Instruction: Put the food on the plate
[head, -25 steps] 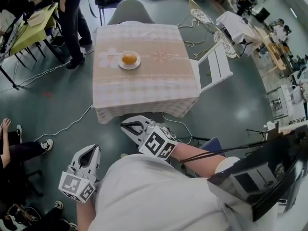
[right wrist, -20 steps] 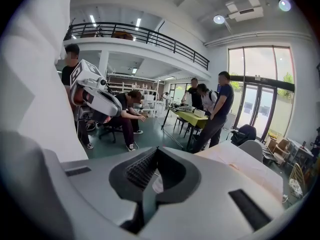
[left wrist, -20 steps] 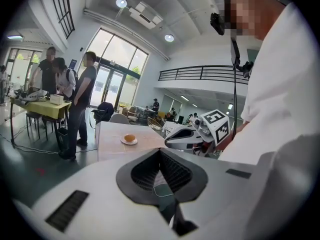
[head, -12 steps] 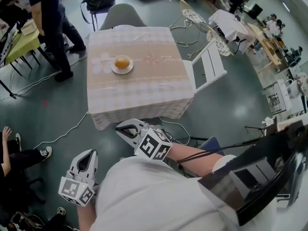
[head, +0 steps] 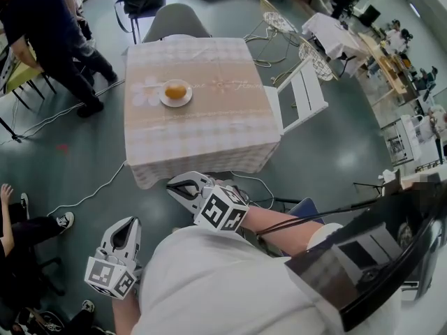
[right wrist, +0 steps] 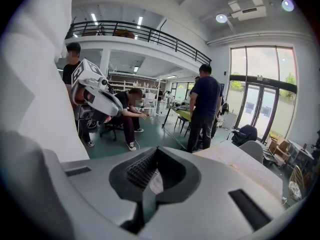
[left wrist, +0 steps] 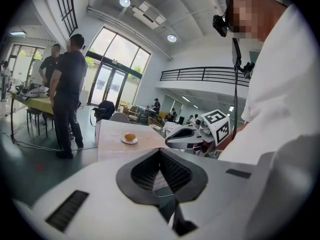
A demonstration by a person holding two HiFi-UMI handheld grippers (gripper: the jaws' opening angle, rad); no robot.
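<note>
A round orange-brown piece of food (head: 175, 90) lies on a small white plate (head: 165, 100) on the left half of a table with a checked cloth (head: 209, 124). In the left gripper view the plate (left wrist: 129, 140) and its food (left wrist: 129, 136) are small and far off. Both grippers are held low against the person's body, well short of the table. My left gripper (head: 130, 220) points up, shut and empty; its tips (left wrist: 160, 150) meet. My right gripper (head: 172, 183) points left below the table's near edge, shut with nothing in it (right wrist: 157, 149).
A white folding chair (head: 302, 96) leans at the table's right side, and a grey chair (head: 176, 21) stands at its far side. A person in dark clothes (head: 42, 33) stands at the left. A cable (head: 98, 183) runs across the floor. A seated person's leg (head: 31, 220) is at lower left.
The person in dark clothes has walked nearer along the table's left side. The head view has shifted slightly. Both grippers stay shut in about the same place.
</note>
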